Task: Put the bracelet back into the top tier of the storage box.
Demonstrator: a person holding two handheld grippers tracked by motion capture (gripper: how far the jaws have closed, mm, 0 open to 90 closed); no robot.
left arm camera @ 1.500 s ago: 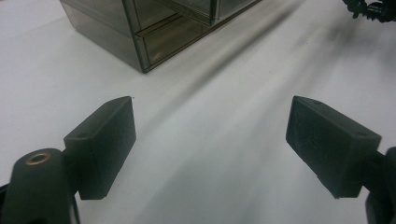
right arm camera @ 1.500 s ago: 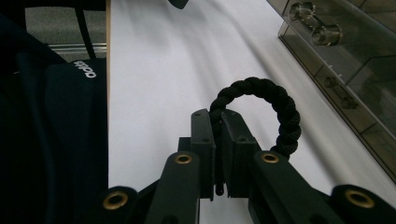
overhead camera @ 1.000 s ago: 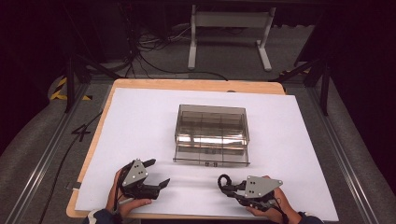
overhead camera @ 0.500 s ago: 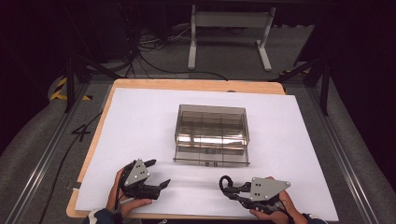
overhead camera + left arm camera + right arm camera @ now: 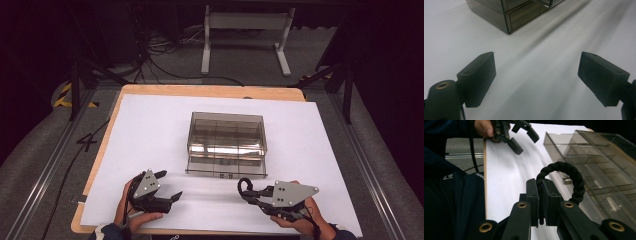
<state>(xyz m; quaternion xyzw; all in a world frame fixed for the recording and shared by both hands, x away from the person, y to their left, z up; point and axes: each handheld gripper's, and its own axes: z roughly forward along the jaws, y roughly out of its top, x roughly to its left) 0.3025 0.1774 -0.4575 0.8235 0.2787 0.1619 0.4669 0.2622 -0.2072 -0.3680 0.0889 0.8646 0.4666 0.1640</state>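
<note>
White sheet on the wooden table (image 5: 210,91), dark room behind, smoky plastic box (image 5: 226,141) mid-table; near the front edge the left gripper (image 5: 169,186) hovers gaping and empty, while the right gripper (image 5: 246,190) pinches a black rope ring (image 5: 567,178) beside the box.

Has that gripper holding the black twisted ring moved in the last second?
Yes. The right gripper, shut on the black twisted ring, has lifted slightly: its grey plate now sits higher against the table's near edge, while the clear box hasn't shifted.
</note>
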